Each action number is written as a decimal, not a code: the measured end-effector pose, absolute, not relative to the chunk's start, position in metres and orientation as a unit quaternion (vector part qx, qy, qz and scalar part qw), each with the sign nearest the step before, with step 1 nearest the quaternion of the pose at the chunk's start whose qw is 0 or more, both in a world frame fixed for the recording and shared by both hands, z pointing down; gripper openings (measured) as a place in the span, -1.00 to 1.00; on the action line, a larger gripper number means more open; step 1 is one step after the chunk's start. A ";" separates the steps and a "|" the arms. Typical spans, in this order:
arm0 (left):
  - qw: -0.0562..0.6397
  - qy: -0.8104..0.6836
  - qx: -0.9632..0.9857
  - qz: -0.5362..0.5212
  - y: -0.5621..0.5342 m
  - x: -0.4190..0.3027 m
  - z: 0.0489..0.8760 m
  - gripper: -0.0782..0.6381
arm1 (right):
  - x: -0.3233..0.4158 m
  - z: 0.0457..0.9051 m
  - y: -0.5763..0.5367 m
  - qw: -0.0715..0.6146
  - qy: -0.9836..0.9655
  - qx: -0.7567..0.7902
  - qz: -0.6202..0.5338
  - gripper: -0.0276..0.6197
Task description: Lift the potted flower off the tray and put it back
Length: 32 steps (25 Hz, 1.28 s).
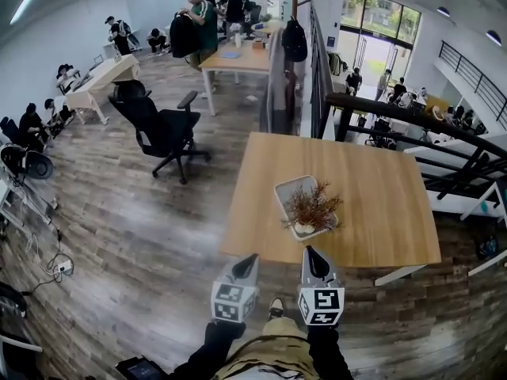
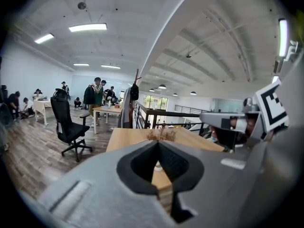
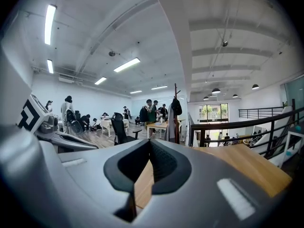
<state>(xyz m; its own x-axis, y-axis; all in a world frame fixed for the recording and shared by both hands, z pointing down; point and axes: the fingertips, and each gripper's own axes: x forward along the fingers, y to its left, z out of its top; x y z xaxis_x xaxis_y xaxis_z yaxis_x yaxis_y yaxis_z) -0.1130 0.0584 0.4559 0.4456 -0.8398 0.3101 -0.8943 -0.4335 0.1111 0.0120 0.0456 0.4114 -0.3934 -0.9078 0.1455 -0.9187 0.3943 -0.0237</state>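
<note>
The potted flower (image 1: 310, 207), a dry brownish shrub in a small white pot, stands on a white tray (image 1: 287, 188) near the front of the wooden table (image 1: 380, 212). Both grippers hover side by side just short of the table's near edge. My left gripper (image 1: 252, 258) is shut and empty, with its tip toward the table's front-left part. My right gripper (image 1: 309, 252) is shut and empty, straight in front of the pot. In the left gripper view the flower (image 2: 162, 134) shows beyond the closed jaws (image 2: 158, 143). The right gripper view has closed jaws (image 3: 150, 141) over the tabletop (image 3: 242, 167).
A black office chair (image 1: 158, 125) stands on the wood floor left of the table. A black railing (image 1: 412, 121) runs behind and to the right of it. Further tables and several people are at the far end of the room. Cables lie on the floor at the left (image 1: 47, 264).
</note>
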 end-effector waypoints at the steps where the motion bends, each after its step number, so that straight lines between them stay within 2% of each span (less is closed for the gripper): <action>1: 0.125 -0.515 0.842 0.103 0.041 -0.106 0.451 -0.78 | 0.019 0.409 0.029 0.052 -0.833 0.549 0.050 -0.90; 8: 0.123 -0.511 0.843 0.114 -0.041 -0.076 0.443 -0.77 | 0.054 0.405 -0.055 0.044 -0.832 0.550 0.055 -0.90; 16: 0.137 -0.512 0.838 0.131 -0.084 -0.060 0.463 -0.78 | 0.084 0.440 -0.090 0.061 -0.823 0.558 0.086 -0.90; 32: 0.230 -0.490 0.811 0.221 -0.104 -0.061 0.583 -0.78 | 0.085 0.585 -0.103 0.169 -0.795 0.546 0.206 -0.90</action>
